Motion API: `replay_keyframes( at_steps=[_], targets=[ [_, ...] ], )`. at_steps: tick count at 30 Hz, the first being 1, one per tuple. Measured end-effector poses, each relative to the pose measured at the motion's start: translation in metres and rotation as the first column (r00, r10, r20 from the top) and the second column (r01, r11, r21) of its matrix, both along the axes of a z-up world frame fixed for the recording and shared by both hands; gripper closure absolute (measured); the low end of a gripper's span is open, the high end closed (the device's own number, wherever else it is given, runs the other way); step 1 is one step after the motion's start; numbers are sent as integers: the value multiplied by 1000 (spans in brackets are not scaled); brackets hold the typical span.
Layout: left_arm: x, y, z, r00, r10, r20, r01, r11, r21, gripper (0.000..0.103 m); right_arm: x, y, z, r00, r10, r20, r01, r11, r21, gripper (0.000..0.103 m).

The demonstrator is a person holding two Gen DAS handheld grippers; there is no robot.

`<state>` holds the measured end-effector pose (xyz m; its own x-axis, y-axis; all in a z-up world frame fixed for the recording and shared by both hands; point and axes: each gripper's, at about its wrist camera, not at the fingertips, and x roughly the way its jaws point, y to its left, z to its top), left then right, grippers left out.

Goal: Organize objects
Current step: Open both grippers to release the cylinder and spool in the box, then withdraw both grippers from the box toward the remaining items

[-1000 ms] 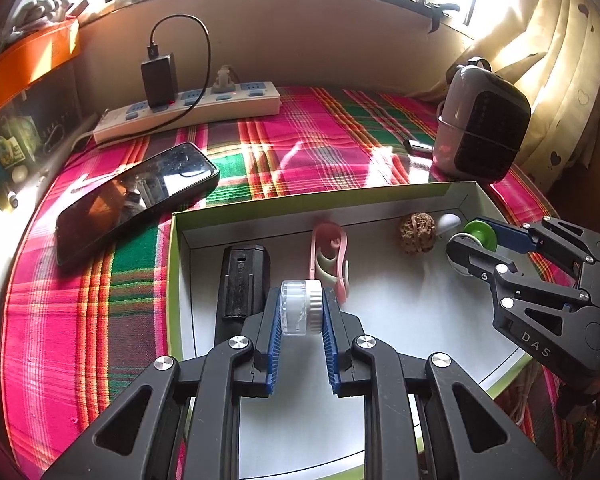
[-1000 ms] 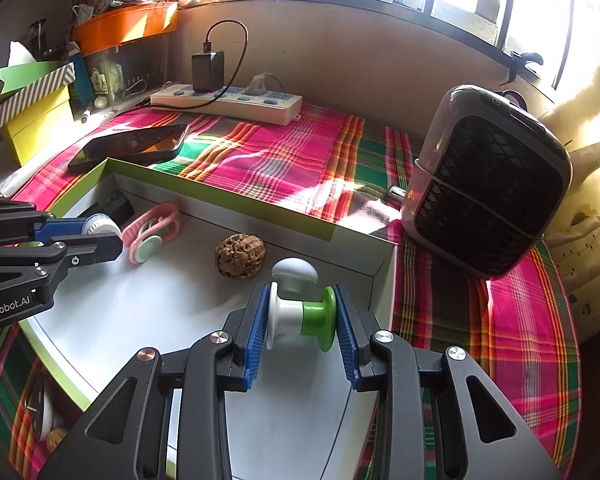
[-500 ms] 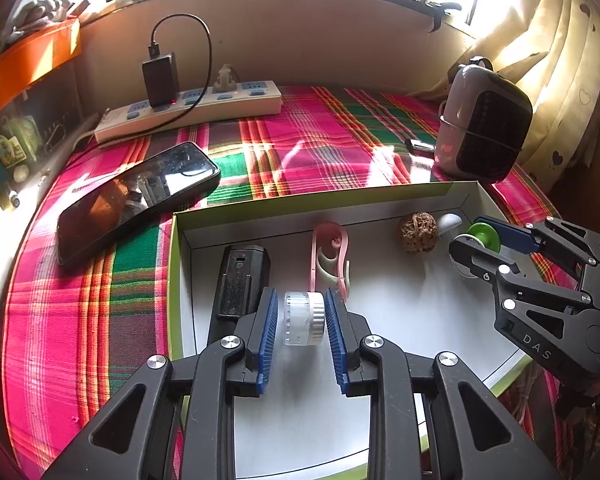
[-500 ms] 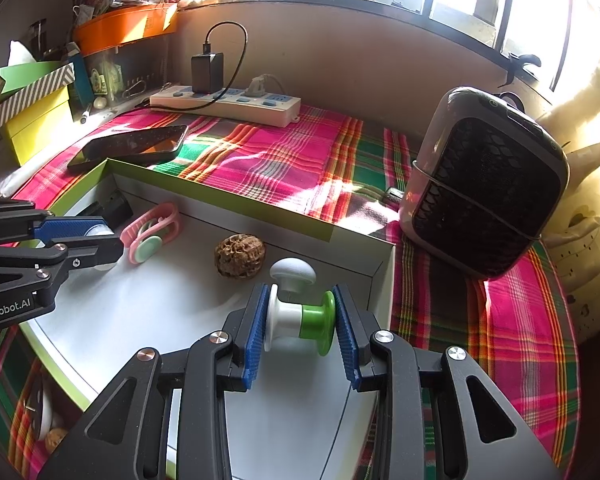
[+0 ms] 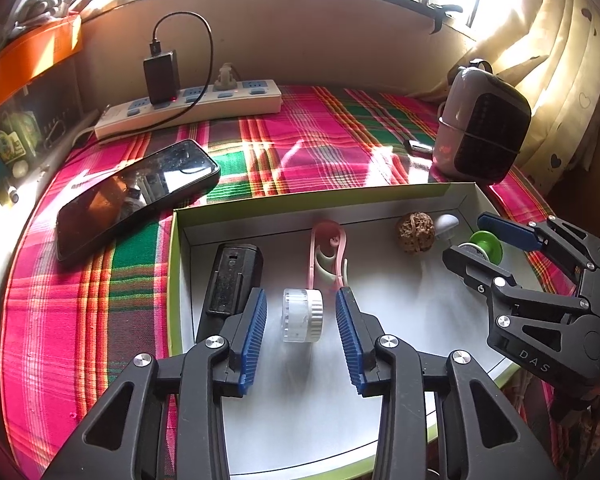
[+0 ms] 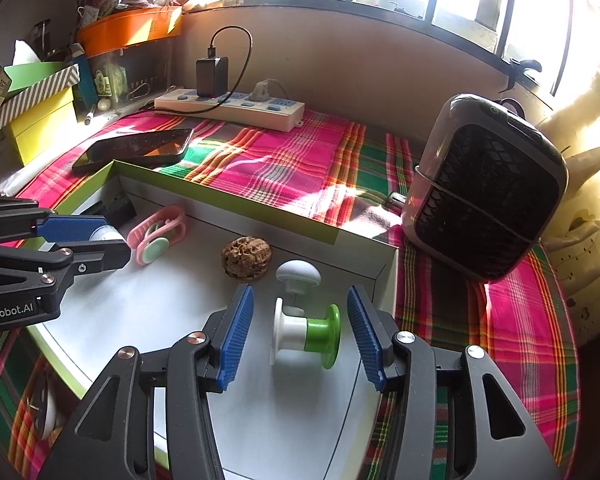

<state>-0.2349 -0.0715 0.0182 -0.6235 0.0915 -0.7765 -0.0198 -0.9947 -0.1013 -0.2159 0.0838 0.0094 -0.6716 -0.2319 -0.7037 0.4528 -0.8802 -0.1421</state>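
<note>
A: Window bay, sunlit. Plaid cloth (image 5: 308, 148) over the table; shallow box (image 5: 312, 196) with a green rim on it. Phone (image 5: 136, 196), power strip (image 5: 188, 104) and small heater (image 5: 482, 132) sit out on the cloth, beyond the box.

B: Left side first?

A: Left gripper (image 5: 301, 334) stands spread apart, holding nothing. A small clear jar (image 5: 302, 315) lies on its side on the box floor between the jaws, a gap showing on each side. Just beyond the left jaw tip, a black case (image 5: 230, 280). Just beyond the right jaw tip, a pink clip (image 5: 328, 254).

B: And the right?

A: Right gripper (image 6: 300, 332) likewise wide and empty. A white-and-green spool (image 6: 306, 335) lies on its side between the jaws, touching neither. Ahead of the tips: a walnut (image 6: 247, 258) to the left, a white mushroom-shaped knob (image 6: 298, 274) nearly dead ahead, close to the spool.

B: Risks?

A: My judgement: both pieces are round and lying down, so a jaw brushing either on the way out could set it rolling. The spool could knock the knob; the jar could roll into the case or clip.
</note>
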Motion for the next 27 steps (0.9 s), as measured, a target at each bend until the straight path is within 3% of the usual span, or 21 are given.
replay_keyframes(
  at_steps=[27],
  targets=[
    [12, 1, 8, 1000, 6, -22, -6, 1000, -12, 64, 7, 2, 3, 1000, -11, -15, 11, 1000, -25, 50]
  ],
)
